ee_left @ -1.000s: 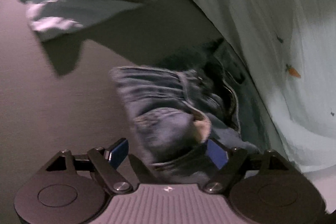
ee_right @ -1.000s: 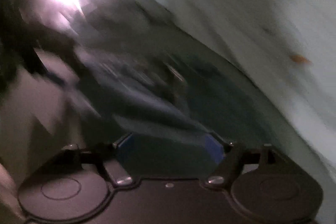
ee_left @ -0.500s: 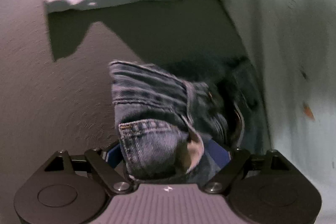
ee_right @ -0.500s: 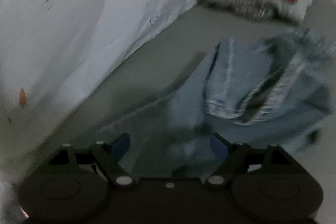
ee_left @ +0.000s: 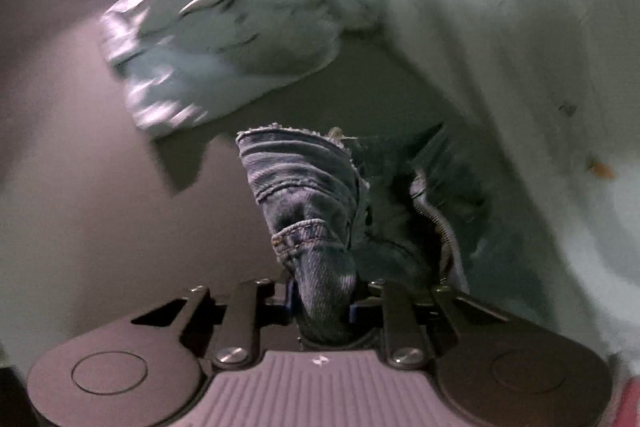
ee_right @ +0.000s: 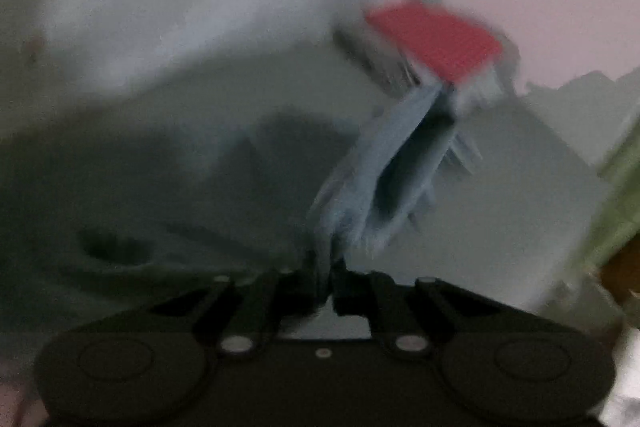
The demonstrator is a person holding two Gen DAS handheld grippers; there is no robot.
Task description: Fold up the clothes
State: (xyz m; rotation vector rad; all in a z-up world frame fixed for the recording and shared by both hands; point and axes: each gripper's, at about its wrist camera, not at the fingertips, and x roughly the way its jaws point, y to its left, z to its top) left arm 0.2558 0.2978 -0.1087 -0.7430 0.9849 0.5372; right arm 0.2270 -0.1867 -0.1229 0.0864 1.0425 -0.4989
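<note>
Toward the bed's far left edge lies a crumpled pale garment (ee_left: 224, 47), well apart from the jeans (ee_left: 304, 187), whose waistband bunch the left gripper (ee_left: 322, 301) clenches, its jaws having just closed on the denim; the open zipper (ee_left: 434, 223) sags beside it, next to a white sheet (ee_left: 500, 27). The right gripper (ee_right: 330, 281) has likewise just closed and pinches a thin denim edge of the blurred jeans leg (ee_right: 384, 163), near a red folded stack (ee_right: 432, 39). Denim is heavy, limp yet thick-seamed, so waistband and hem look like the surest holds.
</note>
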